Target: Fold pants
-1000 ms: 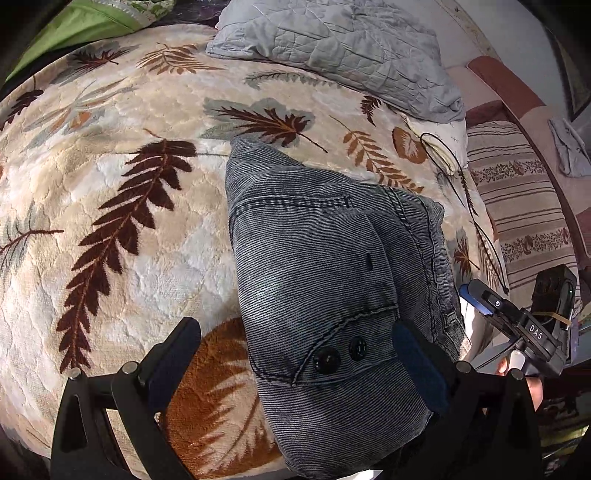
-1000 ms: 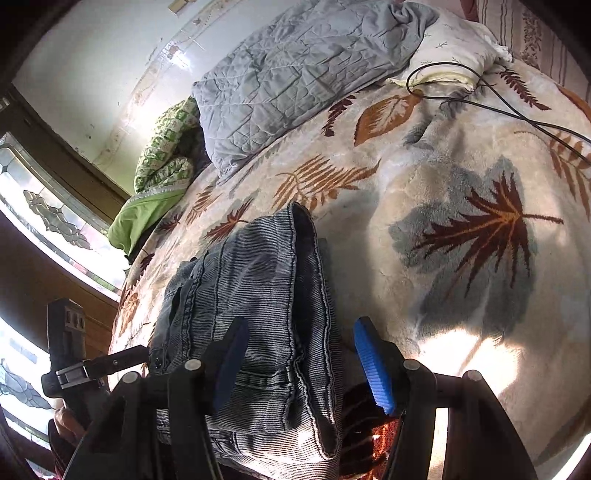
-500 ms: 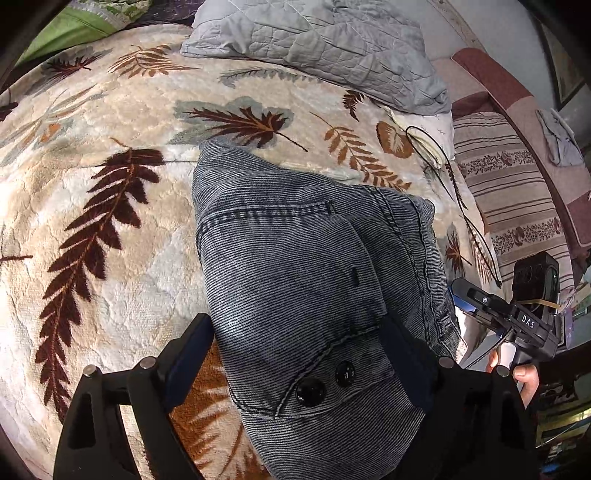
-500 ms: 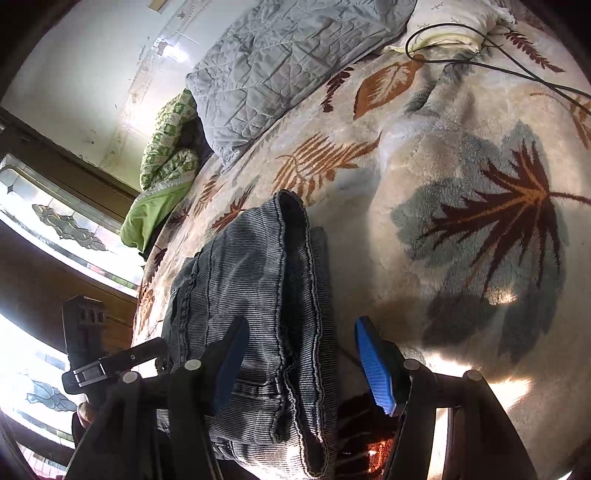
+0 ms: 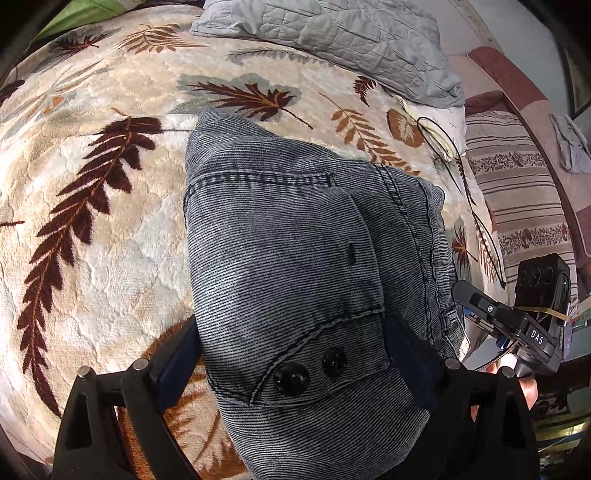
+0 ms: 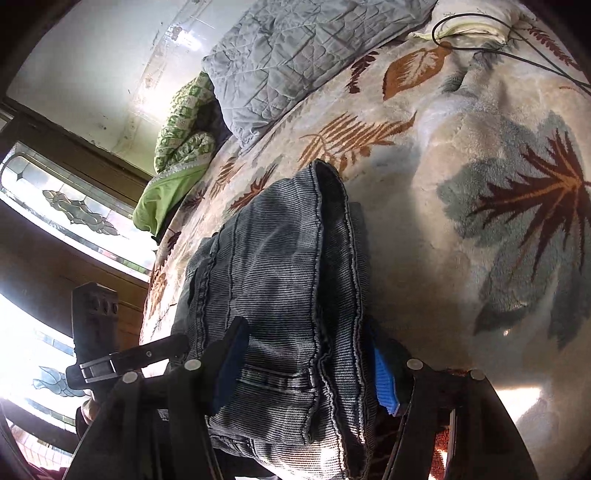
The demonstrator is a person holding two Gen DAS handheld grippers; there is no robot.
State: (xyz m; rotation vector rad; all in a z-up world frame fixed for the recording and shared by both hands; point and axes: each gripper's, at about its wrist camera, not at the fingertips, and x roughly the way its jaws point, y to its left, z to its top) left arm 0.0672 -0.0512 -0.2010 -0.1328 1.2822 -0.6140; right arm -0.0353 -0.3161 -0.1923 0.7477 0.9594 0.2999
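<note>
The grey denim pants [image 5: 280,240] lie folded into a thick bundle on the leaf-patterned blanket [image 5: 92,221]. Two black buttons [image 5: 291,376] sit on the near end. My left gripper [image 5: 291,354] straddles that end from above. Its jaws are opening, and the bundle fills the gap and reaches both pads. In the right wrist view, my right gripper [image 6: 306,365] stands open over the stacked side edge of the pants [image 6: 266,258]. The layered hems lie between its blue pads. Each view also shows the other gripper: right gripper [image 5: 480,306], left gripper [image 6: 129,354].
A grey quilted pillow [image 5: 332,33] lies at the head of the bed, and a black cable [image 5: 439,136] loops beside it. A green cover [image 6: 166,192] is bunched by the window. A striped cushion [image 5: 517,192] lies off the bed's right side.
The left gripper's fingers came in from beside the bundle to its sides. The right gripper tipped downward and sank closer over the pants' edge. The pants stayed put.
</note>
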